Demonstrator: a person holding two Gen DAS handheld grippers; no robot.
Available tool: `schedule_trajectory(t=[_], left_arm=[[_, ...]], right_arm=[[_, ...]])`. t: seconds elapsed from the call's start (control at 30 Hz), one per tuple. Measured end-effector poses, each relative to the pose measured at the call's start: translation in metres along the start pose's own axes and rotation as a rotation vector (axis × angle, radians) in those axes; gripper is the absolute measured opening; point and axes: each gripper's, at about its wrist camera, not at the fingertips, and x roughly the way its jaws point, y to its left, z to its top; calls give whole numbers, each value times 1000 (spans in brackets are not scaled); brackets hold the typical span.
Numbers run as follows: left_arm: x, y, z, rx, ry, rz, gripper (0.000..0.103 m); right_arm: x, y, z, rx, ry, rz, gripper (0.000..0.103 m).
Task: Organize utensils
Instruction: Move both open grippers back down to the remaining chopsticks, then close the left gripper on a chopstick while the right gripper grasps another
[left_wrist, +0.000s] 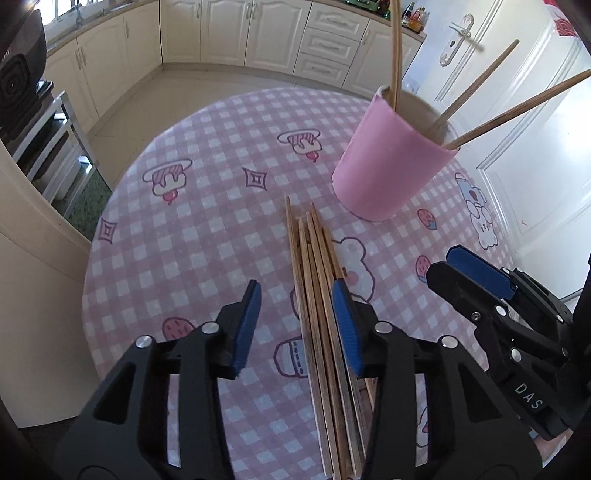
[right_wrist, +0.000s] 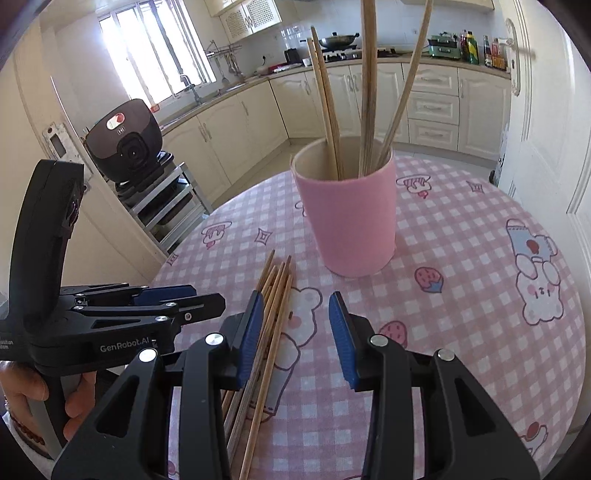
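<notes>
At lower centre, both sets of fingers hang part-open and empty over the chopsticks; closing together could scatter them.

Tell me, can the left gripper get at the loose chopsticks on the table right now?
Probably yes. The left gripper is open with the loose chopsticks lying between its fingers, nearer the right one. Nothing covers them; the right gripper sits off to the side.
</notes>
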Motion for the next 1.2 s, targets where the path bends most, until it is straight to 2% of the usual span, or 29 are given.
schedule_trajectory(t=[0.17,0.43,0.73,1.03,1.2], left_arm=[[20,5,3,-19,28,11,36],[48,4,11,-17,66,47,35],[52,9,15,-22,63,54,30],[58,0,18,16,70,90,30],[63,-12,22,83,50,165,26]], right_arm=[[21,-3,-8,17,64,11,35],[41,-5,-11,17,111,25,35],[49,-4,-11,-10,158,45,35],[61,6,-6,-71,212,-16,34],[69,17,-3,-145,227,-78,32]])
